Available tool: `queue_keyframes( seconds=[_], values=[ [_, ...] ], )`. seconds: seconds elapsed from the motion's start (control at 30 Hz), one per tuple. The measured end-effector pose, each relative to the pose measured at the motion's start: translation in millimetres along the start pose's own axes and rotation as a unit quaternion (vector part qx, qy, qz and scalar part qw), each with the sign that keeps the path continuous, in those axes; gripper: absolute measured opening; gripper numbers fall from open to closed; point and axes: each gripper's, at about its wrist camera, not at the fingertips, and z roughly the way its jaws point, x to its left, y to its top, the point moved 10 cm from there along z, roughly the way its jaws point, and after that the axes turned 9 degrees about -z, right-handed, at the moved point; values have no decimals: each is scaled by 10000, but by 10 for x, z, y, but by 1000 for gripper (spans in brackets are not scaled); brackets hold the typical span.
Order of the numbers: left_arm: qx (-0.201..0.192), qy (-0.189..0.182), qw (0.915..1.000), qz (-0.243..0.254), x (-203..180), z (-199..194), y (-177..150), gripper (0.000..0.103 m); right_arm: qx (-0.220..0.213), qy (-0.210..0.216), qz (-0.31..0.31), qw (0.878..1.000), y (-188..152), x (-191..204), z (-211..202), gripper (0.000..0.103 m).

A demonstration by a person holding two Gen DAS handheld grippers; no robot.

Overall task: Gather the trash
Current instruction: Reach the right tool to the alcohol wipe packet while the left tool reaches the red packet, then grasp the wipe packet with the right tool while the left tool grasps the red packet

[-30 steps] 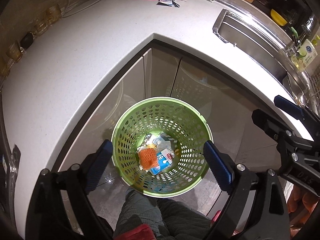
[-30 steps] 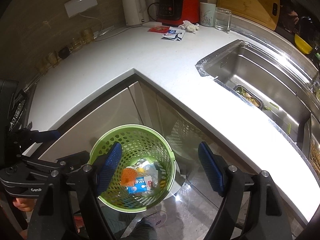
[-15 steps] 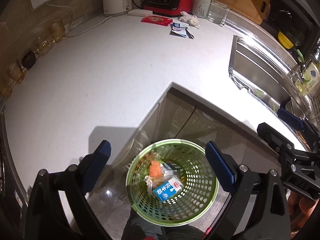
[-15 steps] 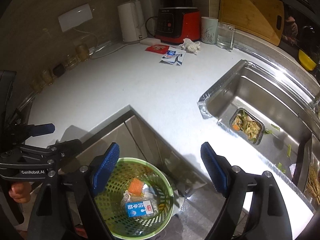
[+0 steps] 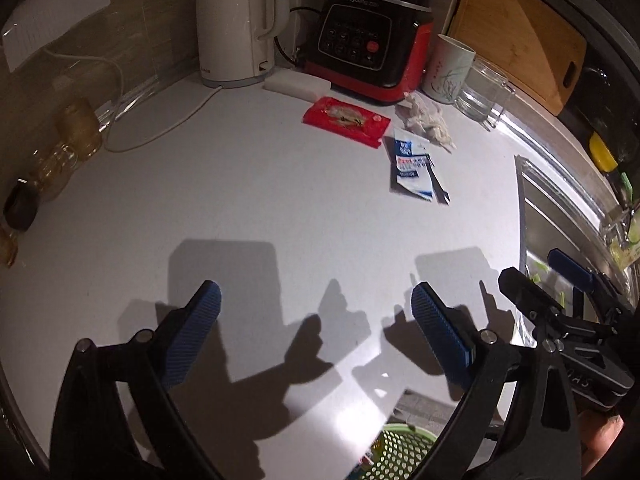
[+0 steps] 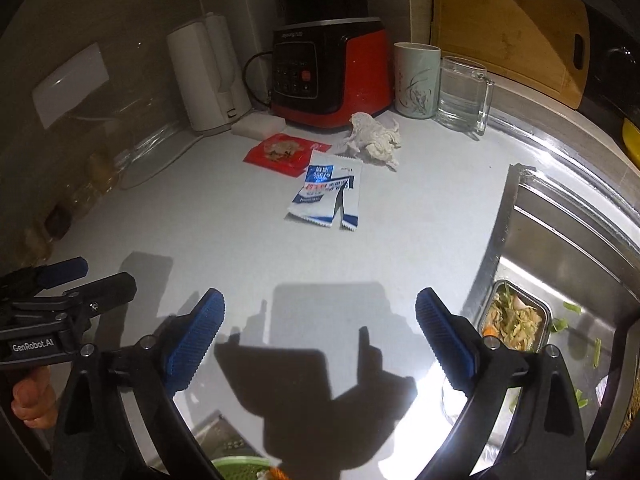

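Note:
On the white counter [image 5: 248,208] near the back lie a red wrapper [image 5: 346,119] [image 6: 285,152], a blue-and-white torn packet [image 5: 414,170] [image 6: 326,192] and a crumpled white tissue [image 5: 426,122] [image 6: 374,138]. My left gripper [image 5: 316,300] is open and empty above the counter's near part. My right gripper [image 6: 320,312] is open and empty too, to its right; it also shows in the left wrist view [image 5: 568,280]. The green trash basket [image 5: 396,456] [image 6: 236,468] is just visible below the counter's edge.
A white kettle [image 5: 236,24], a red-and-black blender base [image 5: 368,44], a white sponge block [image 5: 296,84], a mug [image 5: 448,68] and a glass mug [image 5: 480,92] stand at the back. The steel sink [image 6: 568,264] with a food-scrap strainer [image 6: 516,320] lies to the right. Glass jars [image 5: 68,144] line the left wall.
Both grippers have risen from over the green basket and moved forward over the counter toward the trash at the back. Both stay open and empty.

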Motion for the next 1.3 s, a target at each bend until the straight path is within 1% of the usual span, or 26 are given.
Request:
queue_keyframes(
  seconds=[0.17, 0.3, 0.43, 0.57, 0.6, 0.67, 0.73, 0.77, 0.83, 0.87, 0.93, 0.97, 1.03, 1.13, 1.2, 1.23, 1.3],
  values=[
    [-52, -57, 10000, -41, 28, 437, 569, 92, 164, -201, 157, 9995, 337, -79, 595, 96],
    [-97, -84, 9996, -234, 45, 694, 937, 92, 213, -248, 412, 9986, 540, -124, 963, 96],
    [-151, 14, 9990, -421, 78, 840, 1164, 92, 336, -375, 578, 9971, 658, -165, 1297, 96],
    [-131, 48, 9981, -603, 85, 966, 1293, 92, 414, -532, 529, 9963, 701, -166, 1477, 95],
    [-106, 53, 9978, -654, 88, 998, 1313, 92, 439, -561, 480, 9963, 697, -155, 1505, 93],
    [-64, 65, 9969, -779, 93, 1059, 1353, 92, 516, -563, 432, 9961, 676, -145, 1551, 75],
    [-26, 102, 9959, -894, 75, 1113, 1382, 92, 544, -565, 445, 9959, 650, -163, 1560, 63],
    [-15, 118, 9955, -945, 58, 1138, 1398, 92, 548, -598, 407, 9959, 651, -174, 1551, 52],
    [10, 147, 9945, -1034, 11, 1191, 1426, 92, 567, -535, 389, 9962, 650, -181, 1543, 40],
    [13, 145, 9939, -1096, -24, 1216, 1443, 92, 565, -492, 396, 9964, 646, -189, 1531, 32],
    [32, 196, 9923, -1222, -91, 1277, 1474, 92, 575, -433, 440, 9964, 624, -214, 1506, 23],
    [52, 229, 9911, -1310, -127, 1310, 1486, 92, 563, -392, 483, 9965, 611, -229, 1483, 20],
    [126, 230, 9881, -1516, -210, 1380, 1500, 92, 546, -342, 571, 9963, 589, -275, 1418, 19],
    [223, 266, 9818, -1866, -357, 1486, 1555, 92, 446, -315, 682, 9962, 587, -348, 1262, 19],
    [238, 363, 9798, -1951, -467, 1553, 1601, 92, 366, -335, 732, 9961, 591, -416, 1132, 19],
    [236, 512, 9816, -1825, -538, 1601, 1639, 92, 322, -348, 799, 9957, 593, -473, 1067, 19],
    [195, 763, 9794, -1861, -594, 1673, 1671, 92, 272, -390, 864, 9951, 594, -585, 952, 19]
  ],
)
